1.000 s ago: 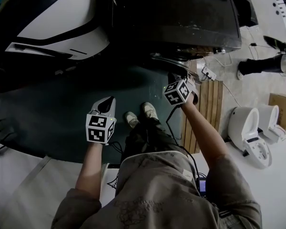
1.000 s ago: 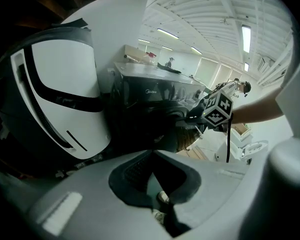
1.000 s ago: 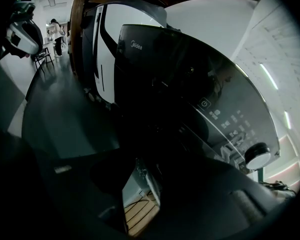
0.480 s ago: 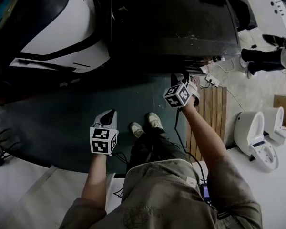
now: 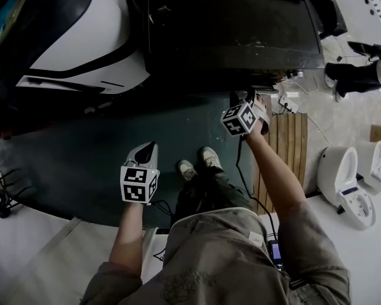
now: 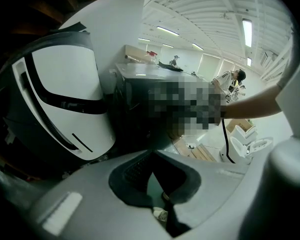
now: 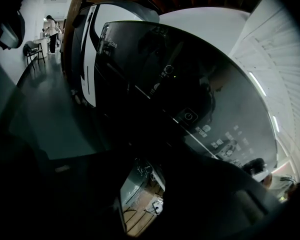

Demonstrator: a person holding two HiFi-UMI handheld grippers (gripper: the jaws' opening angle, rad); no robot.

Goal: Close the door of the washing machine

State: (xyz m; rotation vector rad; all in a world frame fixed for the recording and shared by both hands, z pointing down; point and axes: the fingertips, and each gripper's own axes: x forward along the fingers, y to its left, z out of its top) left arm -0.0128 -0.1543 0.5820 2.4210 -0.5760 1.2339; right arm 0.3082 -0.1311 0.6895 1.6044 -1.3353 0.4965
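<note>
Ahead of the person, the dark washing machine [image 5: 235, 24] stands upright, its front facing them. Its door seems flush with that front and is hard to tell apart. With the arm stretched forward, the right gripper [image 5: 242, 100] sits at the machine's lower front, jaws together and empty. The left gripper [image 5: 146, 148] hangs low, tips together too.

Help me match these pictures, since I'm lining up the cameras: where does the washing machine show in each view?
Head view: the washing machine is the dark block along the top centre, seen from above.
Left gripper view: it is the dark box in the middle, partly under the mosaic patch.
Right gripper view: its glossy front fills the centre and right.
Shared landmark: the wooden slats on the floor by the machine.
</note>
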